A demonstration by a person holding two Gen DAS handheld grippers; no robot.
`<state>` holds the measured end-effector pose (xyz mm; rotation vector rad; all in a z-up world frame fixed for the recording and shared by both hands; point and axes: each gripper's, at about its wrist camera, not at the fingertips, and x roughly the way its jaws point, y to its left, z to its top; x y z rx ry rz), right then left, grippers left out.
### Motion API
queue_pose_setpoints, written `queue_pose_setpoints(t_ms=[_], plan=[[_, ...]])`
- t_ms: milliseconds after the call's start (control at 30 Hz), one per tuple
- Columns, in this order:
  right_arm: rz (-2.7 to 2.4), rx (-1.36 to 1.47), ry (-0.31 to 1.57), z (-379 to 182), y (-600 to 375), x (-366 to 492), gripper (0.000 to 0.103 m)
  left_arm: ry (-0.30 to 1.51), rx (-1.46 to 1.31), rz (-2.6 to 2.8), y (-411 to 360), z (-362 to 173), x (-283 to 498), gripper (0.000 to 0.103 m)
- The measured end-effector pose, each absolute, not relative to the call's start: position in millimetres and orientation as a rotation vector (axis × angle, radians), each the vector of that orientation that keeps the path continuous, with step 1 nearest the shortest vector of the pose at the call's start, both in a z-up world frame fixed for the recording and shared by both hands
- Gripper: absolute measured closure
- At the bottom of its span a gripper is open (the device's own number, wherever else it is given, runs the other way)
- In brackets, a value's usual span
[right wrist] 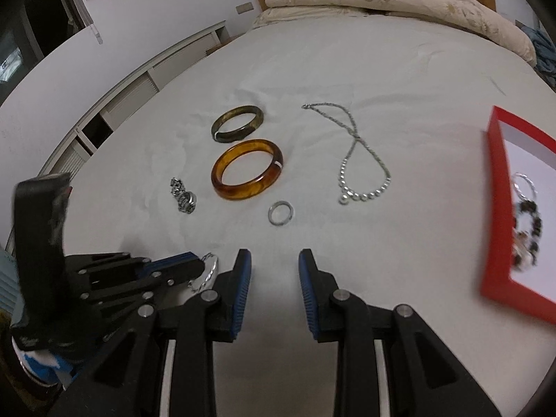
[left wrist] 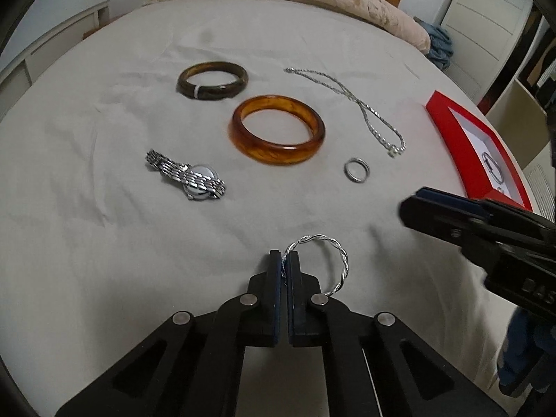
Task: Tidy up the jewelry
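The left gripper [left wrist: 285, 267] pinched a twisted silver bangle [left wrist: 326, 264] by its rim, above the bed's [left wrist: 104, 208] near edge. The right gripper [right wrist: 274, 271] hung spread and empty beside it. The bangle looked light, thin and stiff, likely slippery; a rim pinch suited it. The red box [right wrist: 493, 208] lay by the right edge.
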<state>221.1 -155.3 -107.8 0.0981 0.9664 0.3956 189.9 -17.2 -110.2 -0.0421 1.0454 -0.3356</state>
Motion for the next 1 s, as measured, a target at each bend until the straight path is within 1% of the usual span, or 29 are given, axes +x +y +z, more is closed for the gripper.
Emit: queue_pose_setpoints(t_ms=[433,467,500,533,633,800,1000], plan=[[0.385,0.027,0.955,-131,-134,259,0.076,1.000,-0.129,-0.337,3,-107,191,0.101],[0.382,0.016,0.954,-132,-132,261,0.077,0.998,-0.143,-0.336,5,-106,192,0.101],[0.382,0.006,0.953,-132,-131,262,0.082,0.996,-0.156,-0.333,8,-105,192,0.101],[0.379,-0.003,0.953,-132,-131,262,0.084,0.994,-0.165,-0.330,10,-104,192,0.101],[0.385,0.010,0.959,-132,-135,263,0.084,0.991,-0.185,-0.322,16,-100,191,0.101],[0.388,0.034,0.943,-118,-141,251,0.084,0.982,-0.180,-0.317,12,-88,186,0.101],[0.356,0.064,0.882,-80,-172,221,0.084,0.955,-0.168,-0.355,-15,-62,175,0.101]])
